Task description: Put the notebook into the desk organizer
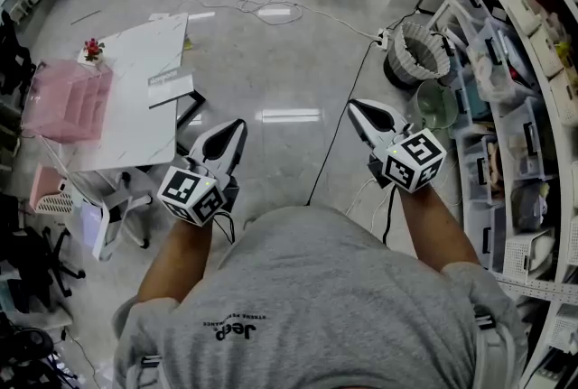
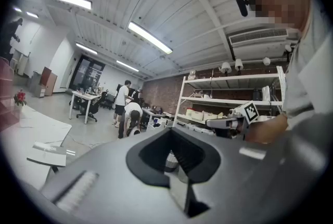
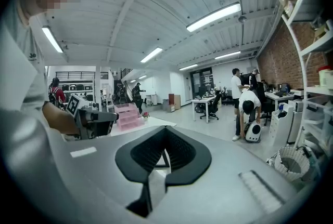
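My grey shirt (image 1: 307,306) reads "Jeep". My left gripper (image 1: 237,125) and right gripper (image 1: 355,109) are both empty, jaws pressed together. The notebook (image 1: 170,89) lies on the white table's (image 1: 135,130) edge at ten o'clock, beside the pink desk organizer (image 1: 68,100). Bare floor (image 1: 289,71) lies at twelve; shelves (image 1: 506,107) crowd three o'clock.

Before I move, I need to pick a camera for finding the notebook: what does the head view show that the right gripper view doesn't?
Only the head view: the notebook lying at the white table's edge, and the right gripper seen whole from above. Only the right gripper view: the ceiling lights and its own jaws up close, shut on nothing. Both: the pink desk organizer, the left gripper and the woven basket.
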{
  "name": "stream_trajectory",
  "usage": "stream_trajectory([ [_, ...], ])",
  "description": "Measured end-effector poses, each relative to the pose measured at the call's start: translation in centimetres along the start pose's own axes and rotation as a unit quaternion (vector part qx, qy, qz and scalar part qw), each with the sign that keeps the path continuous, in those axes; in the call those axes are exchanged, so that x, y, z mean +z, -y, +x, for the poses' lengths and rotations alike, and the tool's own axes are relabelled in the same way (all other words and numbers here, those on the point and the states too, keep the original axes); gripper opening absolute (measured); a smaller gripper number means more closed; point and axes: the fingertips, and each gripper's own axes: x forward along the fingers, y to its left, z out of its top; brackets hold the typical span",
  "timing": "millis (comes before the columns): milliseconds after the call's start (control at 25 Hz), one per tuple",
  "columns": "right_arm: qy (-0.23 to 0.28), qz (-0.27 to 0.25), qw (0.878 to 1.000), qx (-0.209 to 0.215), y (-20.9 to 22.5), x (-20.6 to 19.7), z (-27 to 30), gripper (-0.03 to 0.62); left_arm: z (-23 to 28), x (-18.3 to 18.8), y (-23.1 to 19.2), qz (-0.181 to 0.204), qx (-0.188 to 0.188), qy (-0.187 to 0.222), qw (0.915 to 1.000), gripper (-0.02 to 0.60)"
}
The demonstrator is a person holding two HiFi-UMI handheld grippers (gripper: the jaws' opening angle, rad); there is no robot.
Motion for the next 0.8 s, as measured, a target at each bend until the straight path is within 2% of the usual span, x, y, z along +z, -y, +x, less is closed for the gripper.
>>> stream_trajectory([
  [320,0.007,-0.003,1.0,0.005,0.4,0.1,0.2,0.002,0.9,0.2,0.3,-0.008,-0.014,0.002,0.9999,0.05],
  [360,0.007,-0.003,1.0,0.007,0.5,0.1,0.1,0.002,1.3,0.1,0.6,-0.007,-0.021,-0.005,0.9997,0.153],
  [400,0.008,-0.002,1.0,0.01,0.6,0.2,0.1,0.002,1.8,-0.1,0.9,-0.005,-0.029,-0.015,0.9995,0.378],
  [440,0.008,-0.002,1.0,0.012,0.7,0.2,0.0,0.002,2.2,-0.3,1.2,-0.001,-0.033,-0.023,0.9992,0.433],
  [520,0.009,-0.003,1.0,0.018,1.0,0.3,-0.3,0.002,2.9,-0.2,1.6,0.006,-0.033,-0.028,0.9991,0.471],
  [800,0.01,-0.003,0.999,0.045,3.5,0.8,-1.8,0.002,4.8,0.1,4.1,0.015,-0.013,-0.025,0.9995,0.477],
])
